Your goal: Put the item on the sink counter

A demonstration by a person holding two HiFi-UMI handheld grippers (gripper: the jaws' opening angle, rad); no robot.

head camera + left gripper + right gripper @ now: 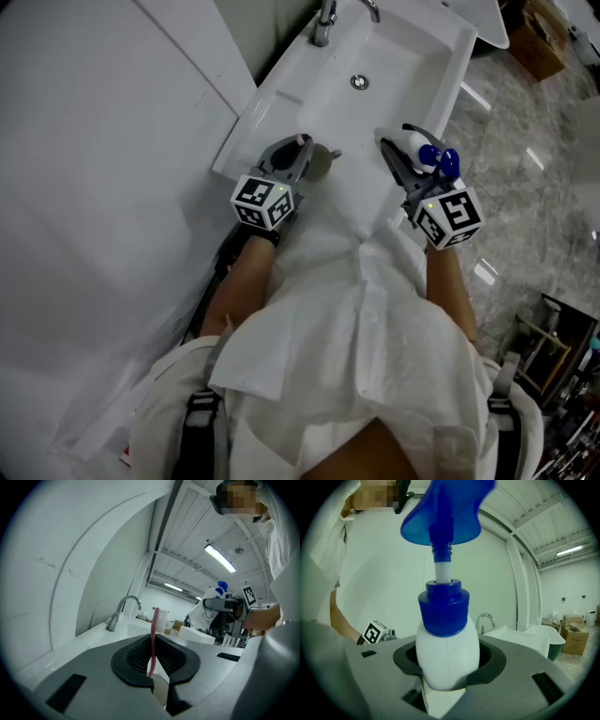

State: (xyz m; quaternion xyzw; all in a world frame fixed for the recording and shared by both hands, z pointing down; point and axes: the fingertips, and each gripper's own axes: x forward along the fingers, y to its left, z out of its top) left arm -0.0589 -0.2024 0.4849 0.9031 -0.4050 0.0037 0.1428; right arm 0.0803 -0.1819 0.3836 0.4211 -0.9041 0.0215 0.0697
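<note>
My left gripper (153, 670) is shut on a pink toothbrush (154, 634) that stands upright between its jaws, white bristles at the top. In the head view the left gripper (305, 161) hovers over the near left part of the white sink counter (272, 103). My right gripper (447, 674) is shut on a white pump bottle (446, 656) with a blue collar and blue pump head. Seen from the head view, the right gripper (412, 169) holds that bottle (422, 150) over the sink's near right rim.
A chrome faucet (324, 23) stands at the far end of the basin, with the drain (358, 82) in front of it. A white wall panel (103, 169) runs along the left. Marbled floor (525, 178) lies to the right, with a cardboard box (544, 42) at the top right.
</note>
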